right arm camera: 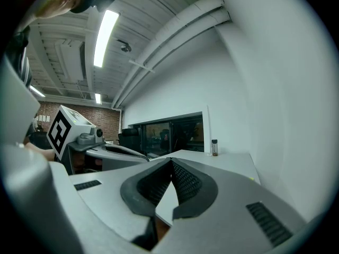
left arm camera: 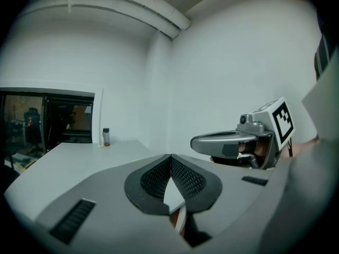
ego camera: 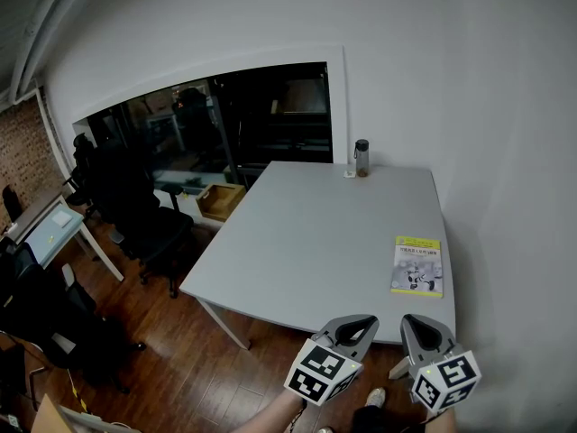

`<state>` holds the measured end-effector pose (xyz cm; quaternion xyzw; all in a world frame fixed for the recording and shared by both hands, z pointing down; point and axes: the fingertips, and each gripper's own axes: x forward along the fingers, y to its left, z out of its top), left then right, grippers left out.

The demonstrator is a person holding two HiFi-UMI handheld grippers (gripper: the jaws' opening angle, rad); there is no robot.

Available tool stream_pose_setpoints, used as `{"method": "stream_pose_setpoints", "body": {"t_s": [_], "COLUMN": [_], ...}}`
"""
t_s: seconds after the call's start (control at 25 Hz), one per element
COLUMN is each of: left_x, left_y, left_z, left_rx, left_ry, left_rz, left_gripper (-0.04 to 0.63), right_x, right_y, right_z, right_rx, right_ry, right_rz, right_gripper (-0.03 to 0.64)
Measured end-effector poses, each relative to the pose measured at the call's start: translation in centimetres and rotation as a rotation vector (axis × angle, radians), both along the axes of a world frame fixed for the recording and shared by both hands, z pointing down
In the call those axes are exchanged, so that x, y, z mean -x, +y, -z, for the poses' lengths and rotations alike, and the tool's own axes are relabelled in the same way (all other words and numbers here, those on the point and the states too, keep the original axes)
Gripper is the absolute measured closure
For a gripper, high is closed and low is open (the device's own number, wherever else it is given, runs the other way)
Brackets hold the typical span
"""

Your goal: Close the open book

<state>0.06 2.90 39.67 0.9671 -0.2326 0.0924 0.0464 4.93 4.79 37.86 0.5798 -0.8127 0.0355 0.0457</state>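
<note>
A thin book [ego camera: 418,265] with a yellow-green and white cover lies flat and closed near the right edge of the grey table [ego camera: 315,242]. Both grippers hang side by side off the table's near edge, short of the book. My left gripper [ego camera: 363,319] is shut with nothing in it; its tips meet in the left gripper view [left arm camera: 170,155]. My right gripper [ego camera: 414,319] is also shut and empty, its tips touching in the right gripper view [right arm camera: 170,160]. Each gripper's marker cube shows in the other's view.
A small dark-capped bottle [ego camera: 361,158] stands at the table's far edge by the white wall; it also shows in the left gripper view as the bottle [left arm camera: 106,137]. Black office chairs [ego camera: 135,206] and a wooden box [ego camera: 221,200] sit left of the table on the wooden floor.
</note>
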Motion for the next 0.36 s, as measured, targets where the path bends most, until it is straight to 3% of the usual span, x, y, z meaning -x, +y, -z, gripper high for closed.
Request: {"method": "stream_pose_setpoints", "body": {"t_s": [0.36], "left_x": [-0.38], "left_y": [0.00], "left_z": [0.41], "left_rx": [-0.001], "left_ry": [0.003], "left_rz": [0.002], "left_gripper": [0.591], "right_x": [-0.34], "right_y": [0.15], "right_z": [0.58], "right_rx": [-0.015], "right_ry": [-0.004], "right_rz": [0.007], "right_gripper": [0.614]}}
